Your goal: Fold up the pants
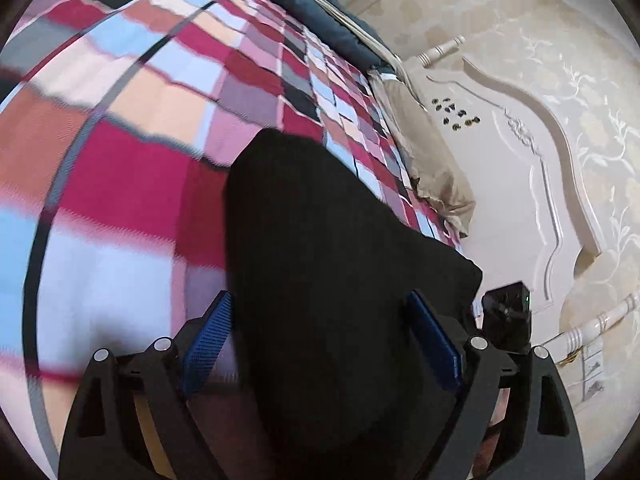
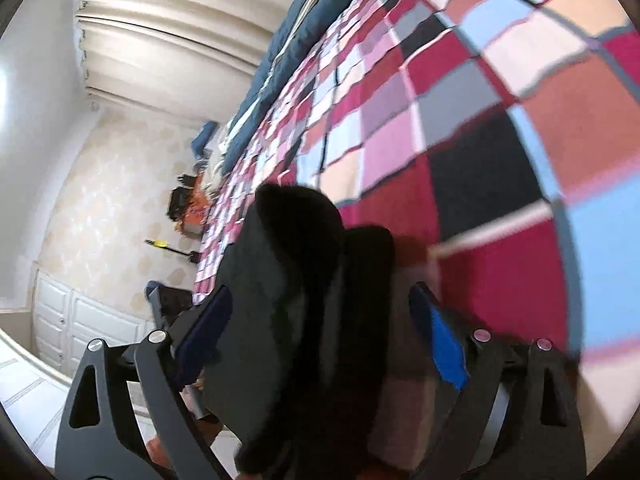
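Note:
The black pants lie on a checked bedspread. In the left wrist view the dark cloth runs between the blue pads of my left gripper, whose jaws stand wide apart around it. In the right wrist view the pants are bunched in thick folds between the fingers of my right gripper, also wide apart with cloth filling the gap. The cloth hides the bedspread under both grippers. The other gripper shows at the right of the left wrist view.
A beige pillow lies at the bed's edge by the white carved headboard. A dark blue quilt runs along the far side of the bed below curtains. White cabinet doors stand on the far wall.

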A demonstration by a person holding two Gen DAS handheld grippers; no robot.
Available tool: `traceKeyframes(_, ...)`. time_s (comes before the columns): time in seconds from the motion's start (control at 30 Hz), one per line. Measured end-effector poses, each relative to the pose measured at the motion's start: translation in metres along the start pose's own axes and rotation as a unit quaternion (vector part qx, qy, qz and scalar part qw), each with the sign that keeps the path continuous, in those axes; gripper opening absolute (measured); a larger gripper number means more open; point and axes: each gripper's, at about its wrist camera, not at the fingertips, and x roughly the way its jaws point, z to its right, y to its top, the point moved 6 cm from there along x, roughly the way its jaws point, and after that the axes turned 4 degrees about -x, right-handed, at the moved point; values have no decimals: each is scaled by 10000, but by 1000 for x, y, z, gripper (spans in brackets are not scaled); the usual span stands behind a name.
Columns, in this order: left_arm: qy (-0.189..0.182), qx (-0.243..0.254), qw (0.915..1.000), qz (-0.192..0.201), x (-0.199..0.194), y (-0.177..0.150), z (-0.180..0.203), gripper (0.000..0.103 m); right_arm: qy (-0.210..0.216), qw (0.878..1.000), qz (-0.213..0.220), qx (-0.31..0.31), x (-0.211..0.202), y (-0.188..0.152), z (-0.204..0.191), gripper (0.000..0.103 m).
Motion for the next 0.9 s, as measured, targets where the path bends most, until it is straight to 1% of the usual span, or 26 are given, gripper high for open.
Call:
traceKeyframes(0.13, -19, 159, 9995, -265, 10, 10, -1, 86, 267, 9996, -77, 78, 14, 9, 1, 91)
traceKeyframes(0.2, -72, 139, 9994, -319, 11, 13, -2, 86, 211, 9996, -161, -75, 18, 9, -3, 91)
traceKeyframes(0.23, -65, 122, 9995, -300, 11, 14, -2, 82, 98, 9996, -195, -193, 20, 6, -6, 89)
traceKeyframes(0.27, 70, 152, 9996, -222, 11, 16, -3, 69, -76, 9992, -233, -320, 21, 5, -7, 79)
traceKeyframes(0.3, 224, 240, 9992, -220, 13, 16, -5, 64, -322, 9979, -301, -464, 24, 2, -6, 70)
traceKeyframes(0.33, 315, 345, 9987, -201, 13, 15, -6, 56, -391, 9976, -319, -472, 25, -1, -4, 57)
traceKeyframes(0.37, 318, 426, 9984, -178, 12, 14, -5, 50, -345, 9982, -270, -402, 24, -2, -3, 54)
traceKeyframes(0.4, 325, 493, 9981, -150, 12, 13, -4, 47, -264, 9989, -205, -324, 22, -3, -2, 48)
traceKeyframes(0.43, 337, 545, 9979, -104, 11, 13, -3, 43, -226, 9991, -156, -325, 20, -4, -4, 43)
traceKeyframes(0.47, 354, 570, 9977, -81, 10, 14, -2, 39, -239, 9990, -129, -360, 19, -5, -6, 40)
traceKeyframes(0.57, 509, 738, 9960, 0, 6, 19, 4, 33, -325, 9979, -46, -560, 21, -2, -18, 36)
traceKeyframes(0.7, 673, 1012, 9922, 287, -4, 35, 12, 31, -174, 9972, 44, -727, 30, 12, -35, 34)
traceKeyframes(0.77, 789, 1117, 9897, 422, -8, 50, 14, 31, -156, 9968, 55, -778, 39, 22, -40, 34)
traceKeyframes(0.9, 1071, 1177, 9858, 544, -10, 88, 6, 31, -21, 9971, 91, -761, 70, 53, -48, 34)
